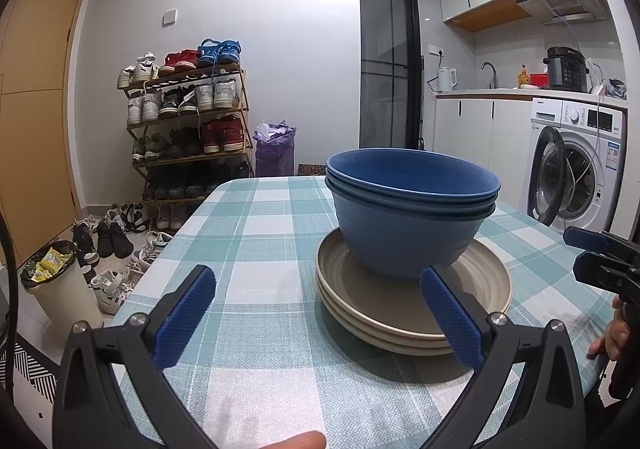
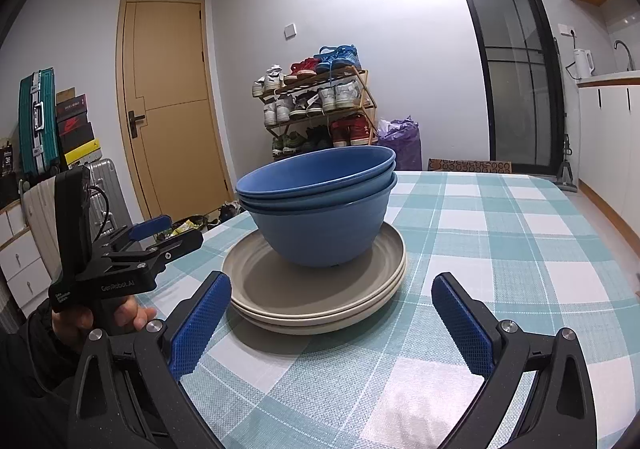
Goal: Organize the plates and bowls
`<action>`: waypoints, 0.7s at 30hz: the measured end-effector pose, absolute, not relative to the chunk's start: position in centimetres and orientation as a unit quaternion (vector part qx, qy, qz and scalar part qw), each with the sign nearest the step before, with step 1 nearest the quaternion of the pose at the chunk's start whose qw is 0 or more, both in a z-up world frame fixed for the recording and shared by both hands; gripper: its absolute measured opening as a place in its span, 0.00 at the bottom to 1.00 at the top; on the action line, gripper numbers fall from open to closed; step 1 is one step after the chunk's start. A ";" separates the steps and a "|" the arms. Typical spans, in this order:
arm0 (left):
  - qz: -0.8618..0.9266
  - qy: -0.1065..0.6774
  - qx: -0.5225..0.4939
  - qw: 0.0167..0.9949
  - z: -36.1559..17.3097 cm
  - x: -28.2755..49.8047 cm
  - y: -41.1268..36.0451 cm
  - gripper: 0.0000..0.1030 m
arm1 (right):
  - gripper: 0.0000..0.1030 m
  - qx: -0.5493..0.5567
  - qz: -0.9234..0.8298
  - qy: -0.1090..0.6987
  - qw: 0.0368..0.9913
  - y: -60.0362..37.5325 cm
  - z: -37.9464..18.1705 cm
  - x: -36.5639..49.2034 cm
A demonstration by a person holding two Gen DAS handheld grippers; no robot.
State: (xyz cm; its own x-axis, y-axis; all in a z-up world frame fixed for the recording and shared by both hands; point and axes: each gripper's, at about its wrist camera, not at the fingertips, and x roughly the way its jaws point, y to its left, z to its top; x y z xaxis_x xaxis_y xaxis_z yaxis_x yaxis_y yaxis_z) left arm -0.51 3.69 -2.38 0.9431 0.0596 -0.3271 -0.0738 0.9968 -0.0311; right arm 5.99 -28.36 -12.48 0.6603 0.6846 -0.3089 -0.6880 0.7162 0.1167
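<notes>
Near the middle of the checked tablecloth (image 1: 256, 233) a single pile is seen: blue bowls (image 1: 412, 205) nested one inside another, seated in the well of the beige plates (image 1: 400, 313), which are themselves stacked flat on the cloth. Three bowl rims and at least two plate rims can be counted. The left gripper (image 1: 320, 313) is held just short of the pile, its blue-padded fingers spread wide and nothing gripped; the right-hand pad is seen in front of the plate rim, though contact cannot be judged. The right gripper (image 2: 330, 323) is likewise held wide apart and empty, with the near edge of the plates between and just beyond its pads. From these positions the stacking is judged to be largely done. The bowls have a matte finish and thin walls and are probably light and stiff, plastic or melamine by the look, though this cannot be confirmed. The rims are the natural hold: a pad can be set inside and another outside the wall. Because the bowls are nested, a pinch on the top rim may lift only that bowl, or drag the next one by friction. The plates look heavier and low-rimmed; they would best be taken at the edge lip, where slipping is to be expected if the pinch is shallow
</notes>
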 end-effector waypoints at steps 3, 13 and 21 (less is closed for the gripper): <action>0.034 0.166 -0.023 0.985 -2.4 -0.4 3.7 1.00 | 0.99 -0.006 0.378 0.169 0.910 -28.3 -12.5 6.0; 0.032 0.168 -0.022 0.985 -2.5 -0.4 3.6 1.00 | 0.99 -0.004 0.377 0.169 0.911 -28.4 -12.5 5.9; 0.030 0.170 -0.024 0.985 -2.5 -0.4 3.7 1.00 | 0.99 -0.006 0.376 0.170 0.911 -28.4 -12.6 5.9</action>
